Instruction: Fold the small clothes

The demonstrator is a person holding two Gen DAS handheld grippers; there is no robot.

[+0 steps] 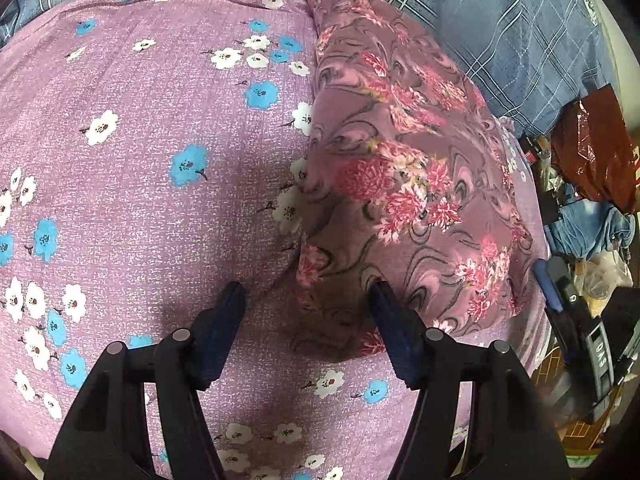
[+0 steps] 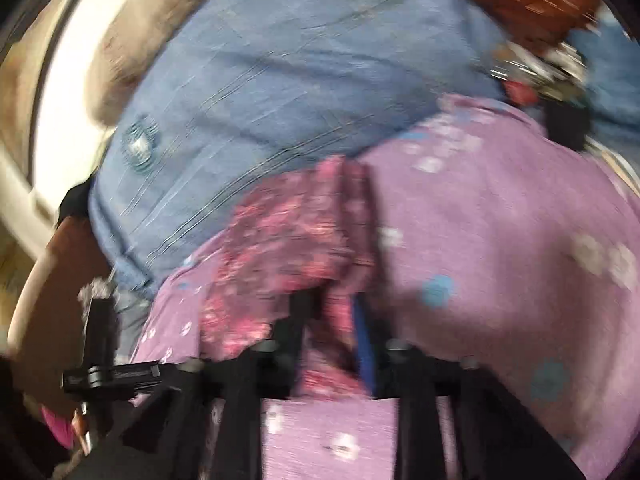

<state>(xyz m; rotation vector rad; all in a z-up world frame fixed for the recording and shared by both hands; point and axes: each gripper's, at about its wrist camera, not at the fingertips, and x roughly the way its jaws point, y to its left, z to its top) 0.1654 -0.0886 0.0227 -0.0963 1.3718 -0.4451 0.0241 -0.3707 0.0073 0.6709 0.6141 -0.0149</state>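
Note:
A mauve garment with pink and red flowers (image 1: 404, 184) lies in a long folded strip on a purple bedsheet with blue and white flowers (image 1: 140, 160). My left gripper (image 1: 308, 296) is open, its fingers spread either side of the garment's near end, just above the sheet. In the blurred right wrist view my right gripper (image 2: 332, 312) is shut on the floral garment (image 2: 288, 232), with cloth pinched between its fingers and bunched up ahead of them.
A blue checked blanket (image 1: 500, 40) lies beyond the garment; it also shows in the right wrist view (image 2: 288, 80). The bed edge at the right drops to clutter: a red bag (image 1: 596, 148), blue cloth (image 1: 592, 232) and my other gripper's body (image 1: 580, 320).

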